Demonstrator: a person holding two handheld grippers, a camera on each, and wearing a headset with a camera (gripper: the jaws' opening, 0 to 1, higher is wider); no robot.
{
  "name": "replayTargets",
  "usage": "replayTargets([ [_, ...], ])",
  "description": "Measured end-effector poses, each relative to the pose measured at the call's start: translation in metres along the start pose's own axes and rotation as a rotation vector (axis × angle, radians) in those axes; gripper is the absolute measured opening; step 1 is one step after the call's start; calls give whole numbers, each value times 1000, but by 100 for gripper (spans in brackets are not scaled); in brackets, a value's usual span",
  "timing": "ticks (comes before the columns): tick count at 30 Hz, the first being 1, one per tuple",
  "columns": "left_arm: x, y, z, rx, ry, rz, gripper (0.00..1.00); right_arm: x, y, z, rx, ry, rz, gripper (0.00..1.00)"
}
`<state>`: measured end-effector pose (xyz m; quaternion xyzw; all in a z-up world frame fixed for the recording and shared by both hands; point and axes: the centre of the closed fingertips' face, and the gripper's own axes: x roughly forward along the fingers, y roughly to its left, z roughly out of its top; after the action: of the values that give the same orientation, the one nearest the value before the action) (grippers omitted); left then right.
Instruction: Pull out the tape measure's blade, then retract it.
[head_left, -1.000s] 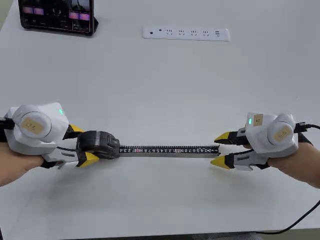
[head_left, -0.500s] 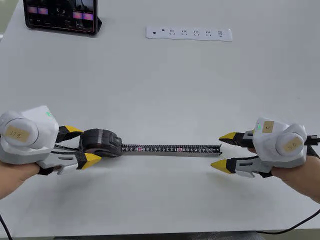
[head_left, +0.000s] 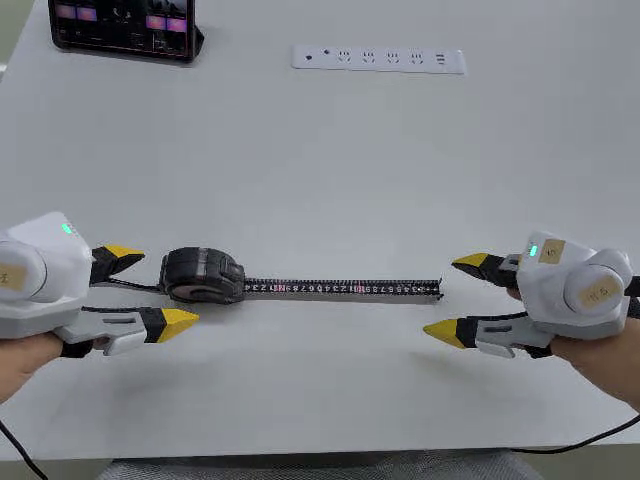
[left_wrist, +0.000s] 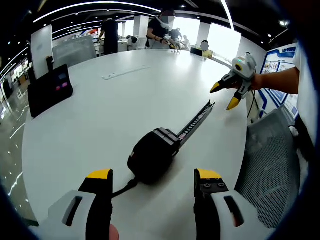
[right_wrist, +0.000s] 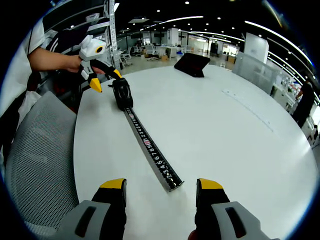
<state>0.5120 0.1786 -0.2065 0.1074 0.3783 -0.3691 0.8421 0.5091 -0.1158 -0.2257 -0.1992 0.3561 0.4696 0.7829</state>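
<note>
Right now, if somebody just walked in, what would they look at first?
Probably the black tape measure lying on the white table, with its numbered blade stretched out flat. Next come the two yellow-tipped tools: the left hand-held gripper open by the tape measure, and the right hand-held gripper open at the blade's tip, neither clamped on it.

Small black scale digits run along the tape measure's blade (right_wrist: 150, 146). In the right gripper view, 6, 7, 8, 9 read clearly.

Left gripper (head_left: 155, 284) and right gripper (head_left: 445, 295): white, yellow-tipped, seemingly tan-labelled
</note>
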Motion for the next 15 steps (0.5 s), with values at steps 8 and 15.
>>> replayTargets([
  [8,-12,-2,-10,-12,-7,15,74,-10,3,1,32,-13,-35,63],
  [15,-19,-9,-18,-24,-13,19,80,-15,6,-1,52,-18,-50,70],
])
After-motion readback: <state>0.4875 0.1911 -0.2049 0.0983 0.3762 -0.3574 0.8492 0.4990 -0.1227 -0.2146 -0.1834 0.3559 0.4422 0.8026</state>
